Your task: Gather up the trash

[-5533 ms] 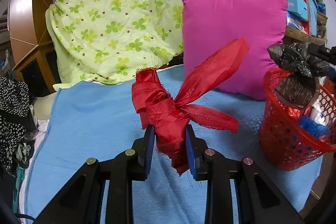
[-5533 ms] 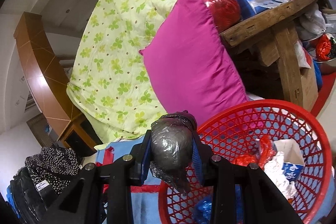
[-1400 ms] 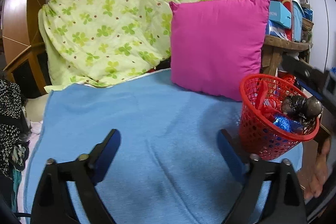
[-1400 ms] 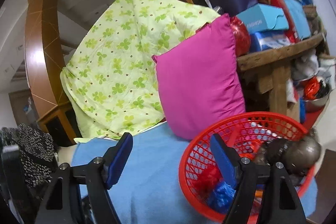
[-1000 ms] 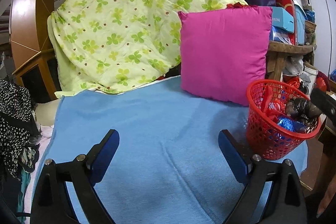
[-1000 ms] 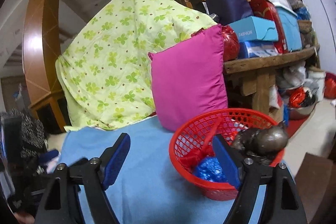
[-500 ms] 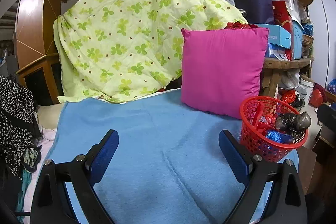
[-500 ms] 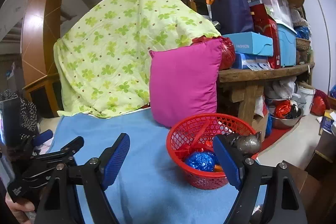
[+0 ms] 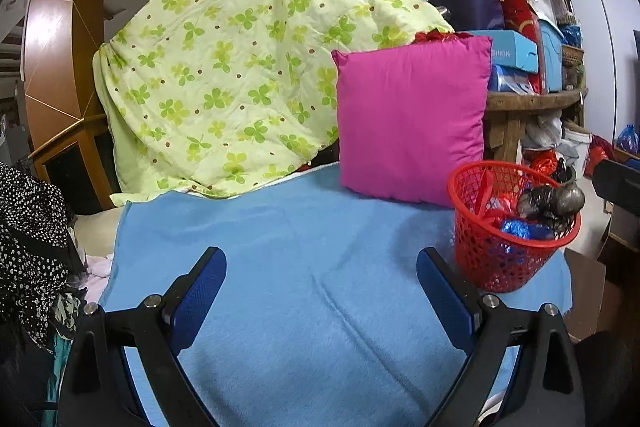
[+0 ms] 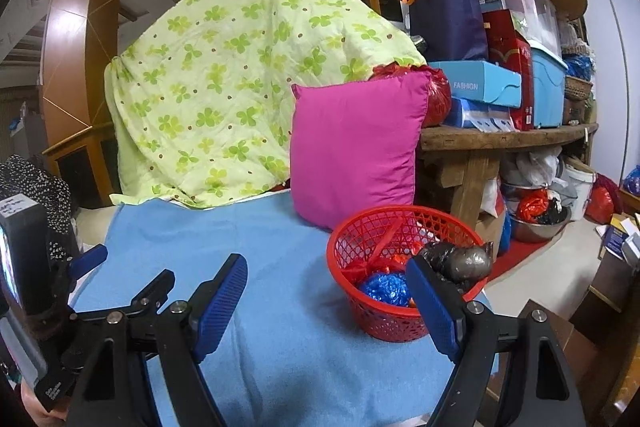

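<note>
Both the left gripper (image 9: 322, 277) and right gripper (image 10: 326, 285) are held wide open and empty, since the trash looks already dumped in the red basket (image 10: 394, 315).

Red cloth bundle (image 9: 486, 197) and black bag (image 9: 550, 201), earlier gripped, are now dropped in the basket (image 9: 516, 259); both grippers are emptied, drawn back.
</note>
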The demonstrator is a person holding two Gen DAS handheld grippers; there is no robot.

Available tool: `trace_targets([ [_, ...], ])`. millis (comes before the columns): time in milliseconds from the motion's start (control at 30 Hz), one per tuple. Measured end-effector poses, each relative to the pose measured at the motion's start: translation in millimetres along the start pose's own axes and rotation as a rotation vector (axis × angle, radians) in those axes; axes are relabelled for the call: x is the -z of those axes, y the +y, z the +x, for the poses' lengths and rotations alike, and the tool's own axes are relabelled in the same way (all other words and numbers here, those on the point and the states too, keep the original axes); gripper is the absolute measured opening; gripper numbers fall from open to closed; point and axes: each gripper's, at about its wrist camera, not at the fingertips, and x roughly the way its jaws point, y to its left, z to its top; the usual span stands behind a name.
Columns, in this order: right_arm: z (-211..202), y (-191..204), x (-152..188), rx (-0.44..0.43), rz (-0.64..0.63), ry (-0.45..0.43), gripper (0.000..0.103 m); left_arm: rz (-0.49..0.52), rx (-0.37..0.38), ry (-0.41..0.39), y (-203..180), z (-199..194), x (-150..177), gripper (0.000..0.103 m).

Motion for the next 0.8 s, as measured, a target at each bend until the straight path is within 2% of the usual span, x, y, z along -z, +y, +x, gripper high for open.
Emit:
trace_targets([
  [800,23.7,1.0,4.4,0.010,0.021,0.035,0.084,-0.007,-0.005,0.066,2.5,16.2,8.8,0.096],
])
